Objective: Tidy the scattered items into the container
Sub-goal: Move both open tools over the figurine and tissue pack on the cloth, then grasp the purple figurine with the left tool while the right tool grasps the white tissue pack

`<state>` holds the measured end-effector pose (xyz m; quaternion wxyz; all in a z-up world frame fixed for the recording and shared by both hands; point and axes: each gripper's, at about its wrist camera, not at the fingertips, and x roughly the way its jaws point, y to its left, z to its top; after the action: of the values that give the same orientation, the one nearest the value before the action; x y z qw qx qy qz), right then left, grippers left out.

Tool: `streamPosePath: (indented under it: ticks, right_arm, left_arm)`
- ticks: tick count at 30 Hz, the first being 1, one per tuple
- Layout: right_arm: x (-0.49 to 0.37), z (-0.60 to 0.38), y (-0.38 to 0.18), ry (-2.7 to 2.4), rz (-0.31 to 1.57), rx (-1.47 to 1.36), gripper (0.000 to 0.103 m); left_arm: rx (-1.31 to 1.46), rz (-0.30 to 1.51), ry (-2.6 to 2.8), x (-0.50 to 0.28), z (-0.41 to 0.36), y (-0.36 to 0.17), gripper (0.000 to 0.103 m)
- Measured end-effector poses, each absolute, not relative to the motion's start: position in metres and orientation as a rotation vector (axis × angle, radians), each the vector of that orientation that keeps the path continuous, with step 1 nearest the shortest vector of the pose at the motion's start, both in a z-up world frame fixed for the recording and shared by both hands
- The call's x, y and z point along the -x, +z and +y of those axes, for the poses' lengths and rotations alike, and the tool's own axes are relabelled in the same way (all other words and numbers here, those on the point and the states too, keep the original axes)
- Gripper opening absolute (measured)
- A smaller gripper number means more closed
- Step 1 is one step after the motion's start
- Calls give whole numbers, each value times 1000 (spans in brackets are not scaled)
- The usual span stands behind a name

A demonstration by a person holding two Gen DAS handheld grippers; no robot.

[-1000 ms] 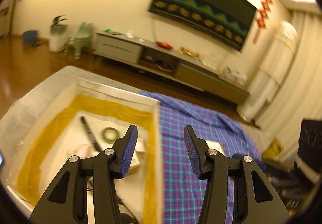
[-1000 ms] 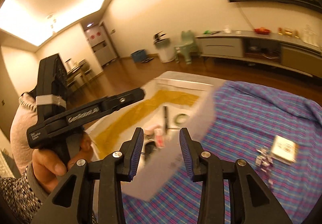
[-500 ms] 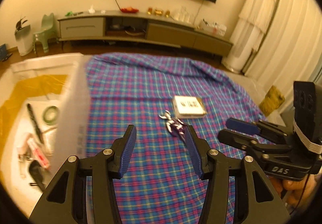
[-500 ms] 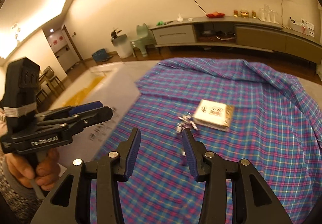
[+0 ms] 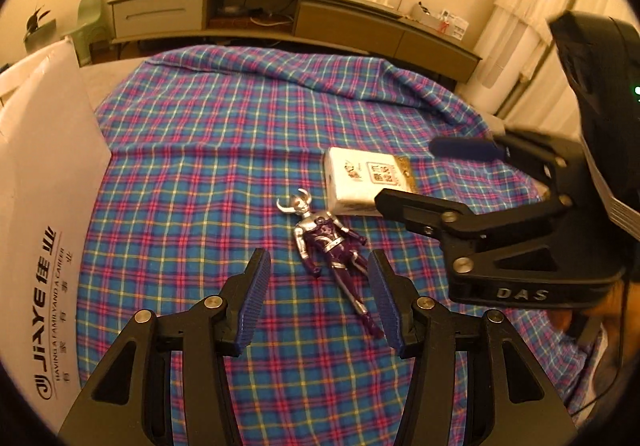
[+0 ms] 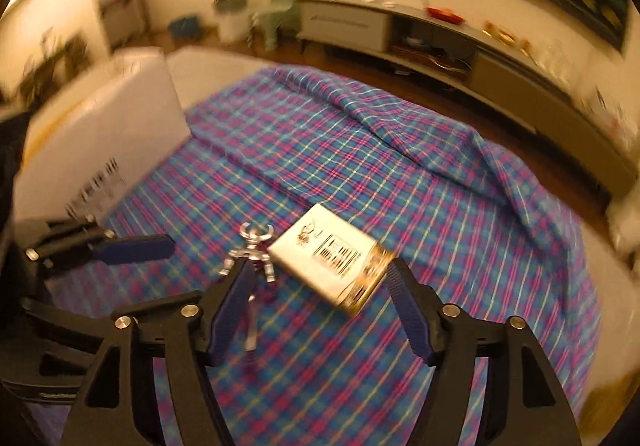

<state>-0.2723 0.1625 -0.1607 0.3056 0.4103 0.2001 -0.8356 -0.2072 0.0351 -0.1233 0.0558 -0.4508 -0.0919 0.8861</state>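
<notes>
A silver and purple toy figure (image 5: 330, 248) lies on its back on the plaid cloth. My left gripper (image 5: 318, 288) is open and empty, its jaws either side of the figure's legs, just above it. A white packet (image 5: 366, 181) lies just beyond the figure. My right gripper (image 6: 316, 310) is open and empty, hovering over the near end of the packet (image 6: 334, 258); the figure (image 6: 254, 250) shows at its left finger. The white container wall (image 5: 44, 213) stands at the left; its inside is hidden.
The plaid cloth (image 5: 208, 149) covers the table. The right gripper body (image 5: 520, 230) fills the right of the left wrist view, and the left gripper (image 6: 100, 250) enters the right wrist view from the left. A TV cabinet (image 5: 256, 17) stands behind.
Both grippers have swung away from the container and come down close over the figure and the packet. The right gripper's jaws have opened wider.
</notes>
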Motion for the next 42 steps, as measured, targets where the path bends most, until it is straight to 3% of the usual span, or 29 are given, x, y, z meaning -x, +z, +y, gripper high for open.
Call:
streamPosePath:
  ticks: [4,8,9,11,13,18,20,21,22,25,27,29,31,32,38,42]
  right_arm:
    - [281,146,-176,-2081,748,-1036,78]
    - [287,139,-196,-1998,818,-1030,77]
    - [289,143,-194,-2020,785,-1033,63]
    - [292,159,-186,-2071,666,-1059,52]
    - [289,181,-175,-2123,522,-1072,33]
    - [274,226,-171,-2172,224,-1161,22]
    - [269,230,-179,-2168,178,-1202,18]
    - [268,230,-183,-2171,168,-1218,13]
    - [269,229,-183,-2176,156,-1226,12]
    - [269,225,-175,-2182,142,-1233,12]
    - [266,219,-170,-2202,207,-1207,14]
    - [263,212,-166,-2235,284,-1161,29]
    - [259,204,-164,-2246,338,-1110,73]
    - [257,199,-165,-2248,371,-1085,80]
    - [271,157,-186,-2198,733,-1022,81]
    - [291,154,-204,-2177,737,-1068,76]
  left_arm:
    - [1353,-316,2723,209,29,-124,54]
    - [1322,-359,2683,215,31,-124,54]
    - [1316,-363,2680,217,33,-124,54]
    - [1309,-375,2668,221,37,-126,54]
    - [1322,-379,2652,224,43,-130,56]
    - [1382,-245,2711,227,62,-147,64]
    - [1391,-85,2766,226,71,-150,65]
    - [1410,-9,2776,225,73,-151,62]
    - [1415,12,2776,224,72,-151,50]
    - [1454,-75,2739,225,57,-148,49]
    - [1461,-154,2728,224,44,-146,48]
    - [1465,-181,2720,222,36,-145,48]
    - [1468,-209,2704,220,32,-145,48]
    - [1465,-220,2697,218,30,-144,48]
    - [1434,-238,2691,214,32,-133,48]
    - [1426,-247,2687,210,32,-127,48]
